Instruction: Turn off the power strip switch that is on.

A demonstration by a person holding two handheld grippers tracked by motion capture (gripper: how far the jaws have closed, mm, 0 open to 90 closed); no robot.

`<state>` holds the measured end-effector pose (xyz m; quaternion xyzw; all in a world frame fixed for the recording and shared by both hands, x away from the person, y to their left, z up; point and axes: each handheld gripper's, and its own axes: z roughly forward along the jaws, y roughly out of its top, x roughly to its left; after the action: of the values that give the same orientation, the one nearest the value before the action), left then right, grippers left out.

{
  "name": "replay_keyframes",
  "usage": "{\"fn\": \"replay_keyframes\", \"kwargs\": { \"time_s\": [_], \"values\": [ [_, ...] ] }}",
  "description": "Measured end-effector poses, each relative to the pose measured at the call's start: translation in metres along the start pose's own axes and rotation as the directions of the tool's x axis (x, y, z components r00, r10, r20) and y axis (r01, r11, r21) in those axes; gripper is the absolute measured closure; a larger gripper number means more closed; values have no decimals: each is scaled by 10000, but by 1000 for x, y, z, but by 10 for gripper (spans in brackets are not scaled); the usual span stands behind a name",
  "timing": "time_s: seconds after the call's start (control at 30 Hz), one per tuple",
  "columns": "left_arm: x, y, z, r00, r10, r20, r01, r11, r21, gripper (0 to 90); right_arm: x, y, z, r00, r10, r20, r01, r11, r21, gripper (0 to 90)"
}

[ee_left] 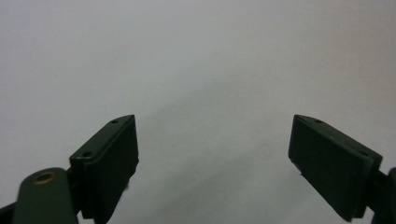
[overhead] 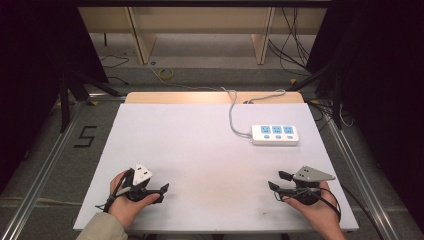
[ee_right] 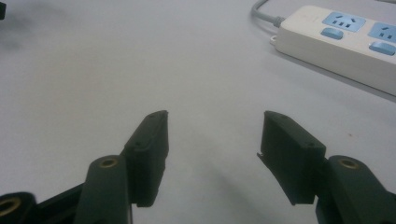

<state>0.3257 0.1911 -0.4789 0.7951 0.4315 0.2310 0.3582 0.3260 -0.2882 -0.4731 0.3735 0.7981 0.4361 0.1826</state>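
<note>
A white power strip [overhead: 275, 134] with three blue socket faces lies on the right half of the white table [overhead: 200, 150], its grey cord [overhead: 232, 112] running off the far edge. In the right gripper view the power strip [ee_right: 345, 42] lies ahead to the upper right. My left gripper [overhead: 164, 192] rests near the front left, held in a hand, open with nothing between its jaws; in its own view the gripper [ee_left: 215, 135] faces bare table. My right gripper [overhead: 277, 181] sits at the front right, open and holding nothing, its tips [ee_right: 215, 126] pointing across the table.
The table has a wooden strip [overhead: 215, 97] along its far edge. Beyond it stand wooden frames [overhead: 200, 30] and loose cables [overhead: 165, 74] on the floor. A "5" mark [overhead: 86, 136] is on the floor at left. Dark curtains flank both sides.
</note>
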Motion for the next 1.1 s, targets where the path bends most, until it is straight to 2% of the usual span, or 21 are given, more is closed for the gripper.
{"fn": "replay_keyframes", "kwargs": {
  "time_s": [0.13, 0.17, 0.23, 0.27, 0.4, 0.43, 0.5, 0.73, 0.87, 1.1],
  "values": [
    [0, 1, 0, 10000, 1, -24, -1, 10000, -24, 158, 0, 0, -1, 10000, -53, 39, 53, 9998, 179, 511],
    [0, 0, 0, 10000, -33, -31, 33, 10000, -42, 159, 0, 1, -1, 9999, -147, 76, 144, 9994, 324, 574],
    [1, 0, 0, 10000, -40, -39, 40, 10000, -21, 159, -1, 1, -1, 9997, -218, 94, 214, 9987, 458, 603],
    [1, 0, 0, 10000, -38, -46, 38, 10000, -26, 159, -1, 1, -1, 9991, -386, 175, 373, 9971, 663, 672],
    [1, 1, 0, 9999, -77, -86, 76, 9999, -126, 159, -1, 4, -3, 9958, -778, 479, 741, 9945, 746, 846],
    [1, 1, 0, 9999, -73, -93, 72, 9999, -108, 159, -1, 4, -3, 9958, -778, 479, 741, 9945, 746, 846],
    [2, 1, 1, 10000, -70, -57, 70, 10000, -29, 160, -1, 7, -6, 9931, -868, 784, 807, 9937, 782, 900],
    [3, 0, 1, 9997, -195, -122, 194, 9998, -18, 161, -3, 12, -4, 9922, -645, 1070, 560, 9952, 807, 900],
    [3, 0, 1, 9997, -166, -159, 166, 9999, -8, 162, -4, 14, -3, 9922, -555, 1115, 457, 9950, 889, 900],
    [4, 0, 1, 9998, -144, -149, 145, 9999, 31, 163, -10, 18, -2, 9886, -330, 1467, 185, 9949, 995, 900]
  ]
}}
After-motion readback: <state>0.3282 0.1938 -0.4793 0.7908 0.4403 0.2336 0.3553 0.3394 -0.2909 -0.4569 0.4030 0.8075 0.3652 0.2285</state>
